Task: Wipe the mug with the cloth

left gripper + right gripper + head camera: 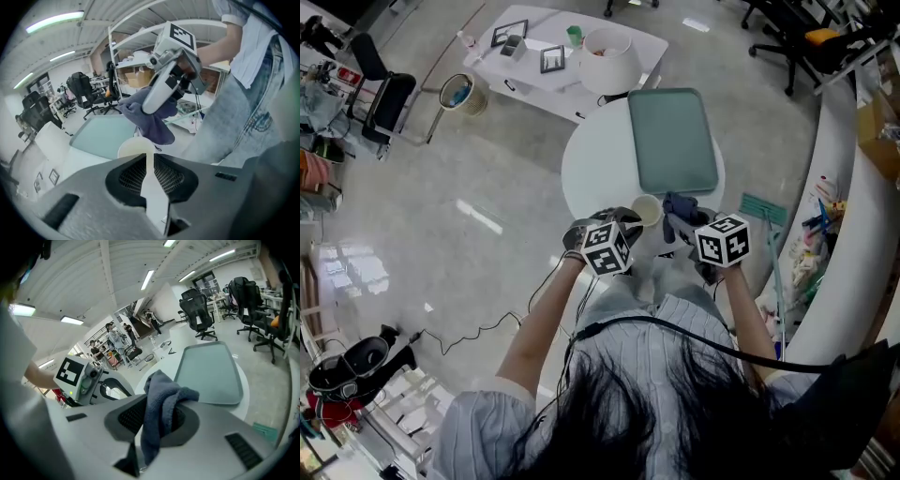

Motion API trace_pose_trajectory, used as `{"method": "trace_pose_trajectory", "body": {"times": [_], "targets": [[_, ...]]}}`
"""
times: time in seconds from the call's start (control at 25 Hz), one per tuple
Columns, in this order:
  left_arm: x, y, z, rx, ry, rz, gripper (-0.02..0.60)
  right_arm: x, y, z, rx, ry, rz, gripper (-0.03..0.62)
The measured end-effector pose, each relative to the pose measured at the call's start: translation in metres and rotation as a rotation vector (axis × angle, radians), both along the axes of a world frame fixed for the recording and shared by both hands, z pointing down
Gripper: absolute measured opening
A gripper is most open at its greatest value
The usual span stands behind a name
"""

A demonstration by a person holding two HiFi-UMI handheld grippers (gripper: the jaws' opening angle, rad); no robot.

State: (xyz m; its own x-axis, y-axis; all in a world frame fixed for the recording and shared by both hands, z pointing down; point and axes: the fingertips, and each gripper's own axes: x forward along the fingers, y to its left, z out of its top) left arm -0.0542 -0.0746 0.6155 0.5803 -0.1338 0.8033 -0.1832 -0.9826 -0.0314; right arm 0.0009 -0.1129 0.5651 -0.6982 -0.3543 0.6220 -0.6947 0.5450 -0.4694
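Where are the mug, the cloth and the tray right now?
mug (648,210): head view, its open top.
cloth (159,404): right gripper view, its bunched middle.
tray (672,141): head view, bare middle.

A tray (672,141) lies at 12 o'clock on the round bench (591,159). At its 6 o'clock edge the left hand-held gripper (630,221) holds the mug (647,210), with the right hand-held gripper's (677,225) cloth (679,204) at the mug's 3 o'clock.
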Motion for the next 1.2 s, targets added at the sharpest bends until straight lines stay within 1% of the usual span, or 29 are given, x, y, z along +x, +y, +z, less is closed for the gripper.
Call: {"method": "trace_pose_trajectory", "body": {"times": [0.12, 0.28, 0.36, 0.48, 0.56, 0.72, 0.96, 1.2], "targets": [[-0.007, -0.002, -0.012, -0.013, 0.05, -0.124, 0.045, -0.005, 0.007, -0.008, 0.012, -0.019, 0.038, 0.08], [-0.019, -0.001, -0.025, -0.034, 0.135, -0.29, 0.044, -0.014, 0.018, -0.017, 0.031, -0.042, 0.082, 0.08], [-0.024, 0.003, -0.03, -0.046, 0.168, -0.35, 0.044, -0.018, 0.025, -0.02, 0.039, -0.052, 0.102, 0.08], [-0.032, 0.008, -0.04, -0.059, 0.207, -0.412, 0.044, -0.025, 0.035, -0.024, 0.047, -0.061, 0.13, 0.08], [-0.035, 0.011, -0.046, -0.056, 0.232, -0.433, 0.044, -0.027, 0.043, -0.025, 0.052, -0.065, 0.146, 0.08], [-0.039, 0.022, -0.053, -0.051, 0.265, -0.442, 0.044, -0.032, 0.06, -0.026, 0.053, -0.069, 0.179, 0.08], [-0.04, 0.04, -0.055, -0.081, 0.317, -0.484, 0.044, -0.036, 0.081, -0.03, 0.046, -0.063, 0.196, 0.08], [-0.034, 0.056, -0.054, -0.094, 0.328, -0.511, 0.044, -0.03, 0.092, -0.032, 0.041, -0.054, 0.185, 0.08]]}}
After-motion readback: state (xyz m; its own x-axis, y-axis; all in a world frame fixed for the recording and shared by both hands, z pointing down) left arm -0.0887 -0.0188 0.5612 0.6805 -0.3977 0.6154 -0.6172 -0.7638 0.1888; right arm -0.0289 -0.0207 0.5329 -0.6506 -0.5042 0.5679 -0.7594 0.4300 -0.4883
